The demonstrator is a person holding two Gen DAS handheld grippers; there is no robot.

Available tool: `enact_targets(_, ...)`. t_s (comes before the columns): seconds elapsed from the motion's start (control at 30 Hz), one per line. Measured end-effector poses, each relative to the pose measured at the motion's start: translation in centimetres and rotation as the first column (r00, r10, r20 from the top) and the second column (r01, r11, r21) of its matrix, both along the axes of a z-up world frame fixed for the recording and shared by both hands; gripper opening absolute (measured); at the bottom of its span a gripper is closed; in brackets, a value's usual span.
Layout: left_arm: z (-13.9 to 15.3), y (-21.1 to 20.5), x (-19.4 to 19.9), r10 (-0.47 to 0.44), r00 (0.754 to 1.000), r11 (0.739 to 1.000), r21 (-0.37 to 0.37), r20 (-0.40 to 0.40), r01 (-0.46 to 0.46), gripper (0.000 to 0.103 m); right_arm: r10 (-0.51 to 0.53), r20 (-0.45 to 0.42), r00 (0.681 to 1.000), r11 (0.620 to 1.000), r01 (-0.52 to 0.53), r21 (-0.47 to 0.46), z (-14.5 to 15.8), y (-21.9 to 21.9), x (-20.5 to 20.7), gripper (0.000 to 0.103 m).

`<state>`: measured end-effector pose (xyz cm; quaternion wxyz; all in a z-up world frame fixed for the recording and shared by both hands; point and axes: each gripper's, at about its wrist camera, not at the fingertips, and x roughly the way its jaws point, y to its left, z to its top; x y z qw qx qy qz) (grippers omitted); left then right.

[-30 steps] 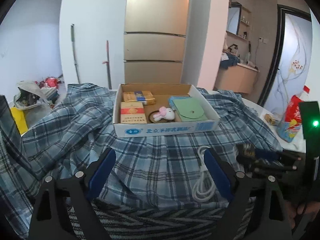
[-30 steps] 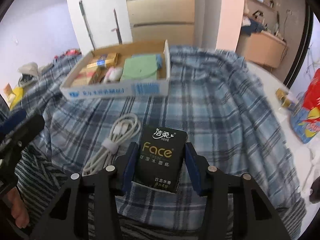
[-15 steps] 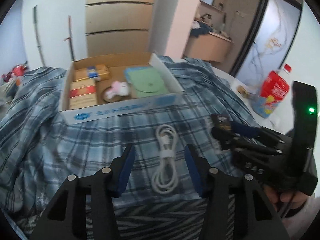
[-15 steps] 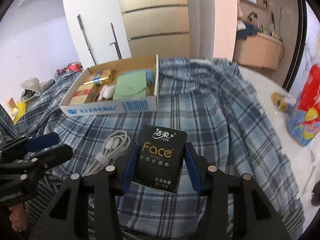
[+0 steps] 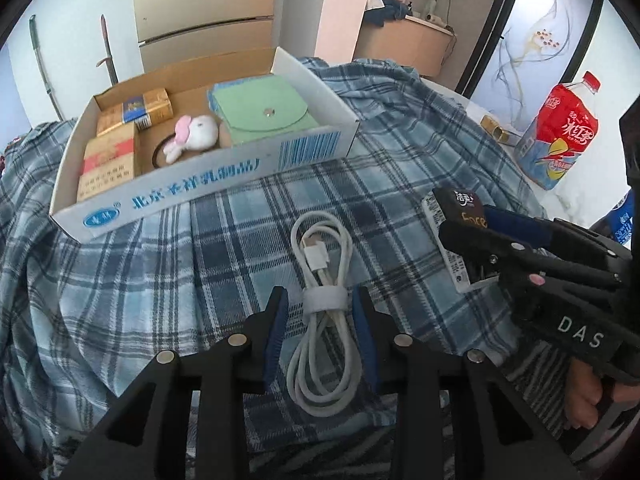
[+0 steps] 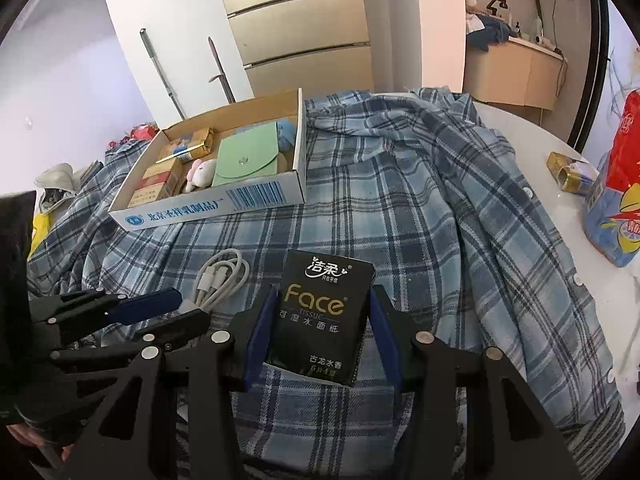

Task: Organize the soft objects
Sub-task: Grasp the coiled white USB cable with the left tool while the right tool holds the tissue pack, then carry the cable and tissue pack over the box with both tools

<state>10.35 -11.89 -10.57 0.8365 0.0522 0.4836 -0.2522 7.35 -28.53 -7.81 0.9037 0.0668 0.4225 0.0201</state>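
my left gripper (image 5: 320, 320) is closing around the coiled white cable (image 5: 322, 312) at its strap, low in the frame's centre; the pads are not quite pressing yet. i should pinch at the strap so the limp loops stay bundled. my right gripper (image 6: 322, 320) is clamped on the glossy black tissue pack (image 6: 320, 316), bottom centre. both lie on the rumpled plaid shirt (image 5: 160, 272). the stiff cardboard box (image 5: 200, 188), upper left, holds a green felt pouch (image 5: 264, 114).
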Motion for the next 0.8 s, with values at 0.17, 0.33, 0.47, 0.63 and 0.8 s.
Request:
enact_targets(0.17,0.0,-0.4,-0.3,-0.019,1.000,1.000,0.019,0.013,0.018,0.022,0.005,0.001,1.000,1.000,-0.005,-0.001,0.0,0.1,0.0,0.046)
enact_targets(0.33,1.4,0.2,-1.0,-0.010,0.998,1.000,-0.014,0.062,0.011,0.022,0.005,-0.004,1.000,1.000,-0.005,-0.005,-0.1,0.1,0.1,0.046)
enact_targets(0.47,2.7,0.8,-1.7,0.002,0.995,1.000,-0.023,0.098,0.001,0.021,0.004,0.013,1.000,1.000,-0.003,-0.013,0.2,0.3,-0.2,0.046)
enact_targets(0.63,3.7,1.8,-2.5,0.025,0.991,1.000,-0.005,0.129,-0.024,0.021,-0.006,0.057,0.998,1.000,0.008,-0.025,0.9,0.3,-0.9,0.046)
enact_targets(0.8,4.6,3.1,-2.9,0.061,0.985,0.998,0.000,0.163,-0.061,0.021,0.012,0.064,0.998,0.999,-0.009,-0.053,1.7,0.6,-1.4,0.046)
